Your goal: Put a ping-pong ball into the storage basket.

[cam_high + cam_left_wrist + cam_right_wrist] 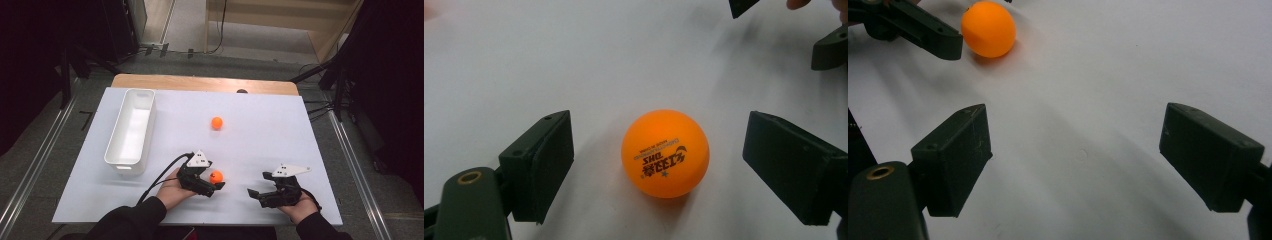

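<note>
An orange ping-pong ball with dark print lies on the white table cover near the front edge. My left gripper is open around it. In the left gripper view the ball sits between the two black jaws with a gap on each side of it. My right gripper is open to the right of the ball, holding nothing. In the right gripper view the same ball shows at upper left beside one finger of the left gripper. A second orange ball rests farther back at mid-table.
A long white bin stands along the left side of the white cover, with nothing visible inside. A strip of wooden table edge runs along the back. Dark stands and cables flank the table on both sides.
</note>
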Motion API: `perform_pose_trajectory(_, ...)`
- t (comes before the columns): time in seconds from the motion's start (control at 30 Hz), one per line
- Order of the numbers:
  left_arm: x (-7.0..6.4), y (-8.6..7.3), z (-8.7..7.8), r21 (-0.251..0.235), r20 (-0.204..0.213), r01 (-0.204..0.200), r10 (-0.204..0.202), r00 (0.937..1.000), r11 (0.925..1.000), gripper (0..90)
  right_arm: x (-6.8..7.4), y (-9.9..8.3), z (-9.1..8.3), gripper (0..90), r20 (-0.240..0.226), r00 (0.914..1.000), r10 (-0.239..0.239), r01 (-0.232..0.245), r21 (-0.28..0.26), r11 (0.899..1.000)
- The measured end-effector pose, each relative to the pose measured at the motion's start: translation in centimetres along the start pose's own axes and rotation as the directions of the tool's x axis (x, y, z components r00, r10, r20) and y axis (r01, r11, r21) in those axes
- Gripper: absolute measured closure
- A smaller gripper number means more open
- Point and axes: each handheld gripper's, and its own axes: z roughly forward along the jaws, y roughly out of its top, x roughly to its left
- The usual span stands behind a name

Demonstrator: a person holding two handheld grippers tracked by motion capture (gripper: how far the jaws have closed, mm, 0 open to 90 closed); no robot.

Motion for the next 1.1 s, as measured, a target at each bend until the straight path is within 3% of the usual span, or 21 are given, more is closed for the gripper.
perform_pose_trajectory(0.2,-0.3,0.1,0.4,0.043,-0.014,-0.031,0.032,0.9994,0.9986,13.4,0.0,0.0,-0.1,11.6,0.004,1.0000,0.006,-0.006,0.001,1.000)
perform_pose_trajectory(0.27,-0.4,0.2,0.9,0.088,-0.022,-0.043,0.045,0.9987,0.9952,13.4,-0.1,0.0,-0.1,11.6,0.005,1.0000,0.002,-0.002,-0.001,1.000)
perform_pose_trajectory(0.37,-0.8,0.3,1.1,0.106,-0.043,-0.086,0.091,0.9950,0.9907,13.4,-0.1,0.0,0.0,11.6,0.007,1.0000,0.000,0.000,0.000,1.000)
perform_pose_trajectory(0.47,-1.1,0.3,1.2,0.117,-0.059,-0.103,0.111,0.9921,0.9877,13.4,-0.1,0.0,0.0,11.7,0.004,1.0000,-0.001,0.001,0.000,1.000)
perform_pose_trajectory(0.5,-1.3,0.3,1.3,0.130,-0.071,-0.131,0.141,0.9874,0.9828,13.4,-0.1,0.0,0.0,11.7,0.004,1.0000,0.000,0.000,0.000,1.000)
perform_pose_trajectory(0.6,-1.5,0.3,1.4,0.140,-0.087,-0.152,0.165,0.9825,0.9784,13.2,0.0,0.0,0.1,11.7,0.006,1.0000,-0.003,0.002,0.003,1.000)
perform_pose_trajectory(0.97,-1.6,0.3,1.4,0.136,-0.093,-0.148,0.161,0.9826,0.9797,14.8,0.0,0.0,-0.1,11.6,0.011,0.9999,-0.003,0.003,-0.003,1.000)
perform_pose_trajectory(1.07,-1.6,0.2,1.3,0.123,-0.102,-0.145,0.158,0.9822,0.9818,18.1,0.0,0.0,-0.1,11.6,0.011,0.9999,-0.001,0.001,-0.004,1.000)
perform_pose_trajectory(1.1,-1.7,0.1,1.2,0.111,-0.099,-0.146,0.157,0.9825,0.9830,25.5,0.0,0.0,-0.2,11.7,0.012,0.9999,0.000,0.000,-0.003,1.000)
